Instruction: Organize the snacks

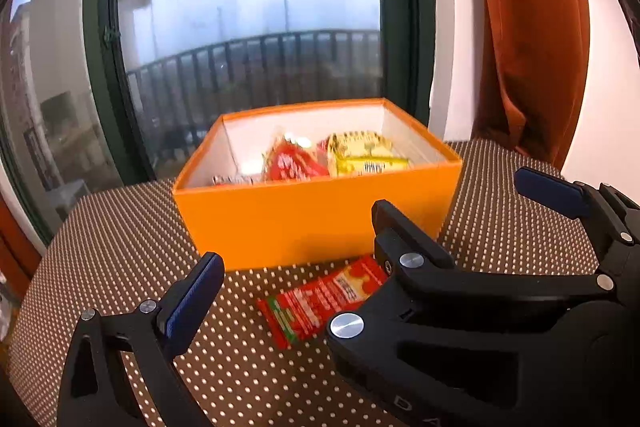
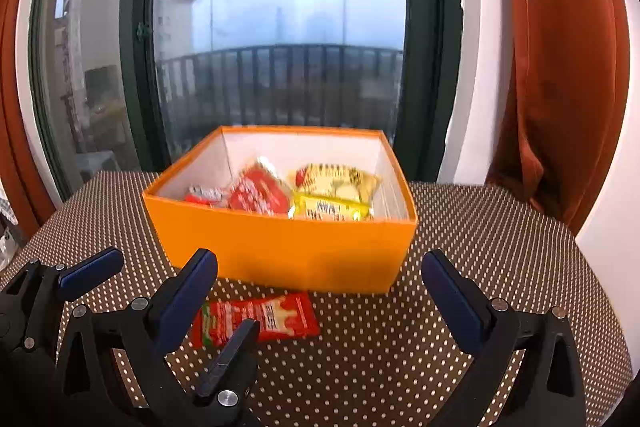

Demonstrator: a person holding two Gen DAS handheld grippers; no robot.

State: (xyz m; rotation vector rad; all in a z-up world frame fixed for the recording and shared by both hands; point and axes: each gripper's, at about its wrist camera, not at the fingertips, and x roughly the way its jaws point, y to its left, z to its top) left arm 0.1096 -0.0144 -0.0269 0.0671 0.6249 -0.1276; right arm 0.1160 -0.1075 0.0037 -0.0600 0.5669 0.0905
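The tabletop (image 2: 480,247) is covered in a brown cloth with small white dots and stands right against a tall dark-framed window (image 2: 280,27). Through the glass I see a balcony railing (image 2: 280,67) and hazy buildings. Rust-orange curtains (image 2: 560,67) hang at the right beside a white wall.

An open orange box (image 2: 304,251) sits near the middle of the tabletop. Inside it lie several snack packets: a red one (image 2: 260,193), a yellow one (image 2: 336,195) to its right, and a smaller red-and-white one (image 2: 206,194) at the left.

One red snack packet (image 2: 280,315) lies flat on the cloth just in front of the box, apart from its near wall.

The left hand-held gripper (image 1: 298,231) hangs low over the cloth with its jaws spread wide and nothing between the pads; the red packet lies under its opening. The right hand-held gripper (image 2: 320,271) is beside it, also spread wide and empty. In the right wrist view a finger (image 2: 232,359) of the left one crosses in front of the packet's near edge.
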